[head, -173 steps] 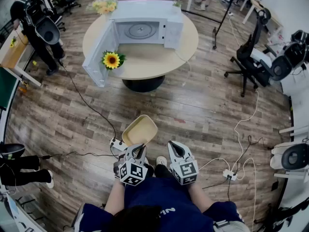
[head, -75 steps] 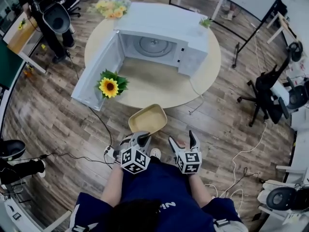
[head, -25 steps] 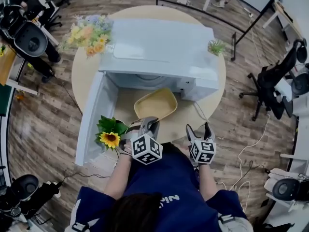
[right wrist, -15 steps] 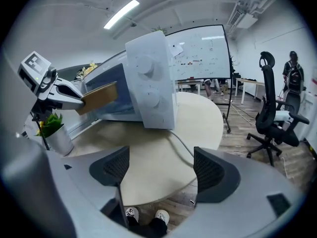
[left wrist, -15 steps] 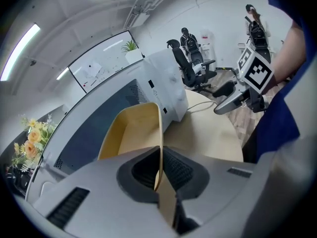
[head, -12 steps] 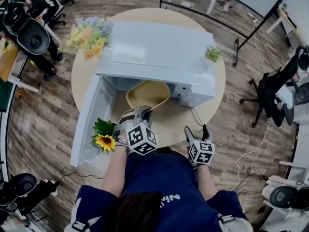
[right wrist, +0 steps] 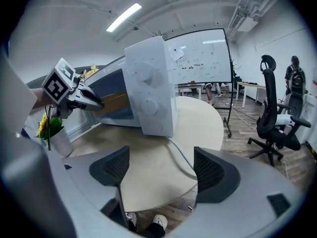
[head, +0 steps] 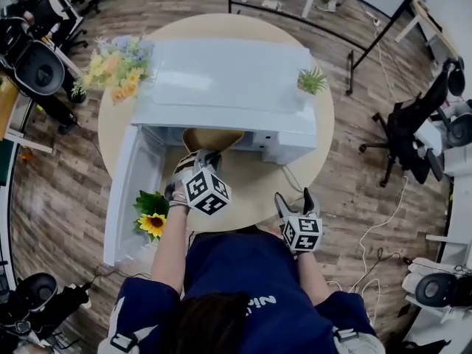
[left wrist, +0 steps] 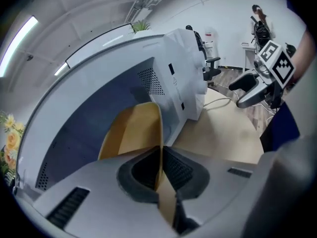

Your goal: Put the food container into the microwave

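- The left gripper (head: 204, 156) pinches the near rim of the food container (head: 211, 138). Its jaws are shut tight on the thin yellow wall. Held this way, the dish sticks out in front, so it can go in first.
- The food container is partly inside the mouth of the microwave (head: 221, 72), at 12 o'clock from the person. In the head view its far part is hidden under the white roof.
- The microwave door (head: 127, 198) hangs wide open toward 8 o'clock, so the way in is free.
- The right gripper (head: 293, 200) sits low, at 4 o'clock from the left one, by the near edge of the table (head: 254, 186). Its jaws are wide apart with nothing between them. I think it keeps out of the way because one claw is enough for a light dish.
- The sunflower (head: 153, 224) stands at 8 o'clock, beside the door and near the left arm. I think the arm has to be careful not to bump it.
- The left gripper view shows what the head view cannot: the rim squeezed between the two dark pads, and the dark inside of the oven right behind the dish.
- The right gripper view looks from the side. It shows the dish poking into the opening, the knobs (right wrist: 144, 73) on the front, and a cable (right wrist: 181, 155) lying on the table.
- No view shows if the dish touches the oven floor yet.
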Motion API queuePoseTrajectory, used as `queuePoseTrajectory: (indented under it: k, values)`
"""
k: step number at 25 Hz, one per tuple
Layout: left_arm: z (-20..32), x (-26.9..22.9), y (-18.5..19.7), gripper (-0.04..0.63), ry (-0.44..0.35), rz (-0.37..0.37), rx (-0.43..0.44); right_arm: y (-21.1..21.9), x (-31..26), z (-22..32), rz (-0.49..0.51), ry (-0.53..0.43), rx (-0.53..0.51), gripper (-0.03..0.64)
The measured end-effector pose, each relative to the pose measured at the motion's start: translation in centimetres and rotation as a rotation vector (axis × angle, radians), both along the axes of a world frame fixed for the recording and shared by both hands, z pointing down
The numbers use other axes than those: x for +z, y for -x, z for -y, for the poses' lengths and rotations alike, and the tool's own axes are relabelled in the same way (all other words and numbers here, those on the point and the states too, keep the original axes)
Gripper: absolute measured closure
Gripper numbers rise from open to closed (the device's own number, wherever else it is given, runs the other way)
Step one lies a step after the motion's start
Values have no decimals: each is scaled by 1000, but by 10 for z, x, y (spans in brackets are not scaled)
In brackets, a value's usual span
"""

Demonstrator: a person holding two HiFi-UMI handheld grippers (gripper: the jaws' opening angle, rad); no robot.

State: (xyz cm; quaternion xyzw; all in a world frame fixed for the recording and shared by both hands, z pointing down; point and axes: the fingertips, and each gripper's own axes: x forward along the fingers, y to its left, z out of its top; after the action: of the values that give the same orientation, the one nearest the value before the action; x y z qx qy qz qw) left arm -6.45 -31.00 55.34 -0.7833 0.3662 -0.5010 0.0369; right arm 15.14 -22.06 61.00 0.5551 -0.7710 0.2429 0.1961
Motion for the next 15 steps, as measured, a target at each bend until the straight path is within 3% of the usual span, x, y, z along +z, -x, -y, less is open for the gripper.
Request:
queuePoseTrajectory:
  k: [15]
  values:
    - [50, 27, 15, 577, 56, -29, -39, 14, -35, 29, 31, -112, -23, 213]
